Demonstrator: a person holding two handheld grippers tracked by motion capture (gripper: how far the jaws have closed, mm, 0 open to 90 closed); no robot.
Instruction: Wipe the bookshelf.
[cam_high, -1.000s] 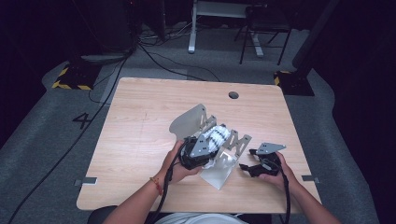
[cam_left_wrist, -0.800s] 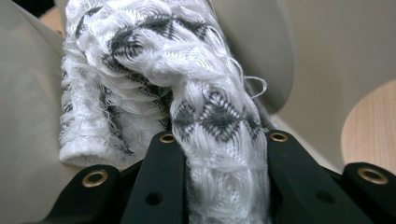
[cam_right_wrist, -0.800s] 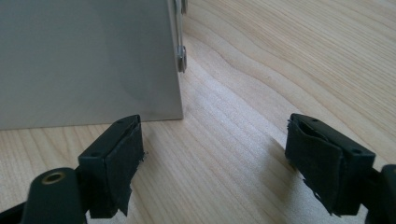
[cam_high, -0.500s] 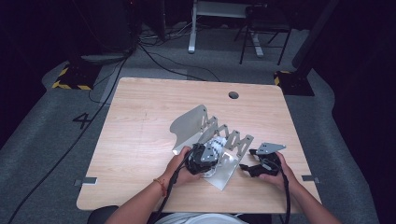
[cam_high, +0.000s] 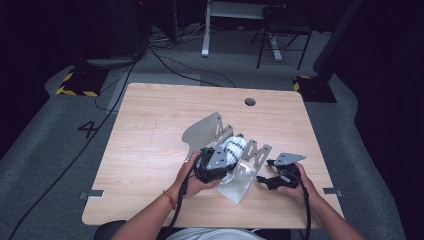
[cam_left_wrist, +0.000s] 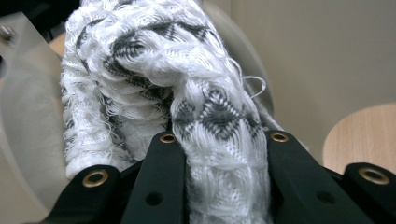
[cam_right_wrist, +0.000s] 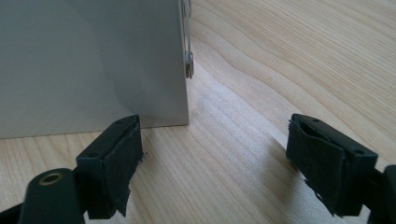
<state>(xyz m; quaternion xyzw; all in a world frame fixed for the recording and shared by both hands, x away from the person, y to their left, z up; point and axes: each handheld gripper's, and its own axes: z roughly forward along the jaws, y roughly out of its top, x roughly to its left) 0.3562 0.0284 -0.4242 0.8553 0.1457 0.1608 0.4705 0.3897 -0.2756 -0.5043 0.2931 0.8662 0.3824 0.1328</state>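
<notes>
The left gripper (cam_high: 220, 162) clamps a white-and-grey knitted cloth (cam_left_wrist: 187, 93) inside the metal rack (cam_high: 245, 175) (jaws pinching one fold). Beside the rack's near panel, the right gripper (cam_right_wrist: 215, 163) rests on the table (cam_high: 150, 130) — jaws apart, holding nothing.

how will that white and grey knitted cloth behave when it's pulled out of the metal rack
The knitted cloth probably stays floppy, sagging around the left gripper clamping it. Its loose threads may snag on the metal rack. It looks light, unlikely to slip.

Both forearms entering from six o'clock, left tool (cam_high: 216, 165) held at centre pointing toward one o'clock, jaws closed on fabric, right tool (cam_high: 272, 172) at four o'clock, low over the worktop, pointing toward nine o'clock, jaws spread wide
</notes>
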